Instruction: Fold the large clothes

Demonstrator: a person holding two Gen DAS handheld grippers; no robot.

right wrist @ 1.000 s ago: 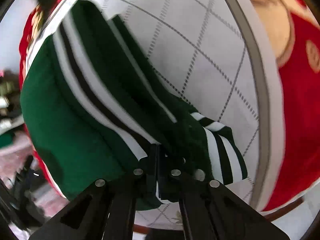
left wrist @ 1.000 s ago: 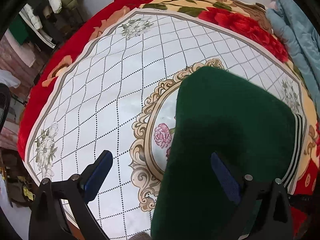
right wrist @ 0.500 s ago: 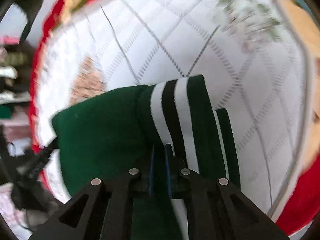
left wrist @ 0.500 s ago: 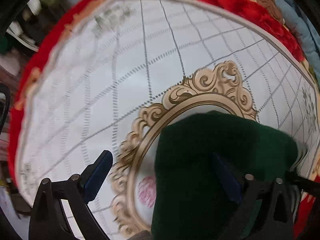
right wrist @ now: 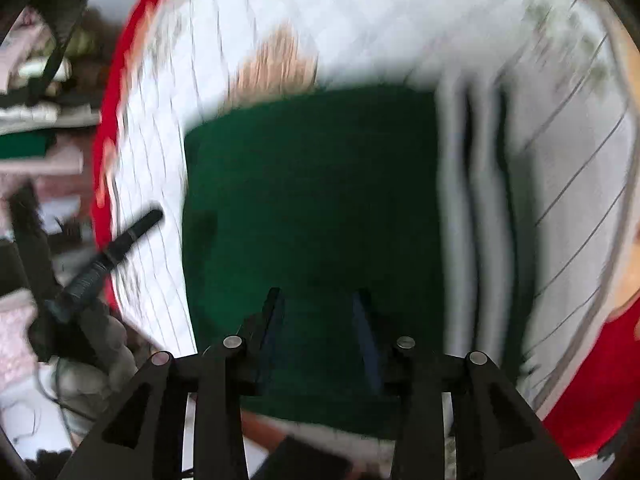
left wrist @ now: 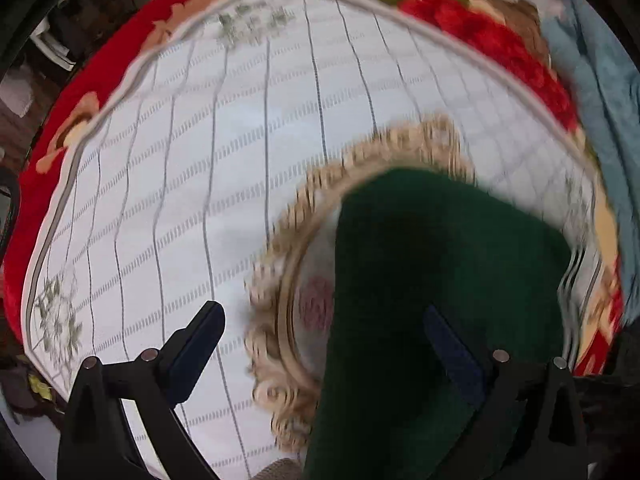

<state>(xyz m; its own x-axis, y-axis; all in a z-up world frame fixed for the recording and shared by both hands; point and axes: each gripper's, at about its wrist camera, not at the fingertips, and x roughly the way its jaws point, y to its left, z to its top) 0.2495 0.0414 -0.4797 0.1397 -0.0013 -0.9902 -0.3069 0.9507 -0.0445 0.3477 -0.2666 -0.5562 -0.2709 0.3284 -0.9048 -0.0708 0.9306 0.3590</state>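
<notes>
A dark green garment with white and black stripes lies folded on a white quilted mat. In the left wrist view it fills the lower right, and my left gripper is open wide, its right finger over the cloth and its left finger over the mat. In the right wrist view the garment lies flat ahead, its striped band on the right. My right gripper is partly open above the green cloth and holds nothing. Both views are blurred by motion.
The mat lies on a red floral blanket. A light blue cloth lies at the far right. In the right wrist view the left gripper shows at the mat's left edge, with piled clothes beyond.
My right gripper was shut on the striped edge of the garment and has let it go and opened. The garment now lies flat. The left gripper stayed open and shifted slightly.
</notes>
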